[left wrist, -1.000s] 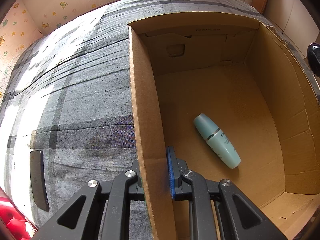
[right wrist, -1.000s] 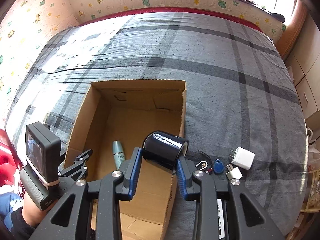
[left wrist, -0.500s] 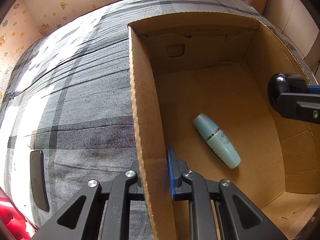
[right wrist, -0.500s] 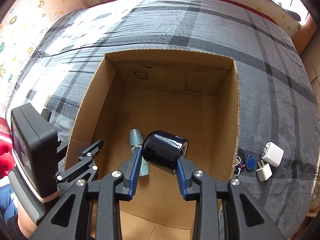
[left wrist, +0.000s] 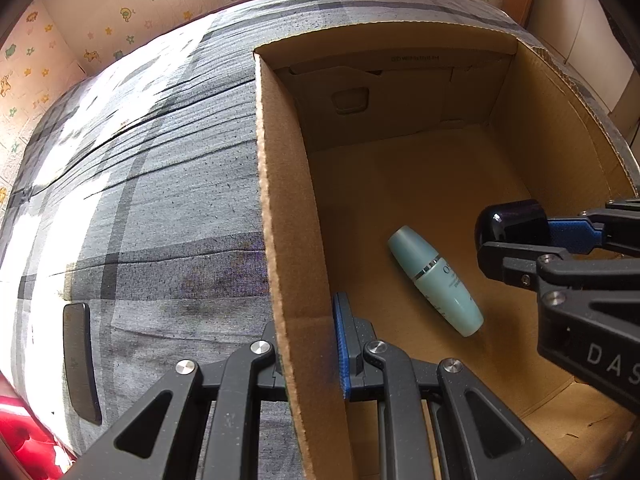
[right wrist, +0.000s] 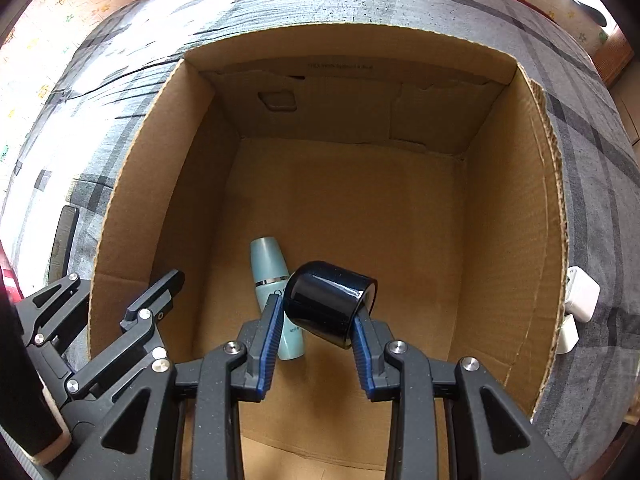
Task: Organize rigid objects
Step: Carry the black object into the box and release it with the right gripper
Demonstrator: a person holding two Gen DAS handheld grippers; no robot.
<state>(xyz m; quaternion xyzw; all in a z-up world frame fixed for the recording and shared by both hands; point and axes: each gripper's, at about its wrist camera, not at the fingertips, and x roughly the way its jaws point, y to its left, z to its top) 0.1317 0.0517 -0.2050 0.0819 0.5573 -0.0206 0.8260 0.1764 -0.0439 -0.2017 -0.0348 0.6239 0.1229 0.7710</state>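
Note:
An open cardboard box (right wrist: pixel 516 216) (left wrist: pixel 280 184) sits on a grey plaid bed. My left gripper (left wrist: pixel 310 332) is shut on the box's left wall, one finger inside and one outside. A pale teal bottle (left wrist: pixel 436 280) (right wrist: pixel 272 276) lies on the box floor. My right gripper (right wrist: pixel 316 320) is shut on a glossy black cylindrical jar (right wrist: pixel 330 302) (left wrist: pixel 510 220), holding it tilted inside the box, just above and right of the bottle. In the left wrist view the right gripper (left wrist: pixel 516 240) reaches in from the right edge.
A dark flat phone-like slab (left wrist: pixel 80 360) (right wrist: pixel 66 232) lies on the bed left of the box. White plug adapters (right wrist: pixel 580 296) rest on the bed outside the right wall. A cartoon-patterned wall borders the bed's far side.
The right gripper has come down and forward with the black jar, from above the box's near right corner into the box beside the bottle. The left gripper has stayed clamped on the wall.

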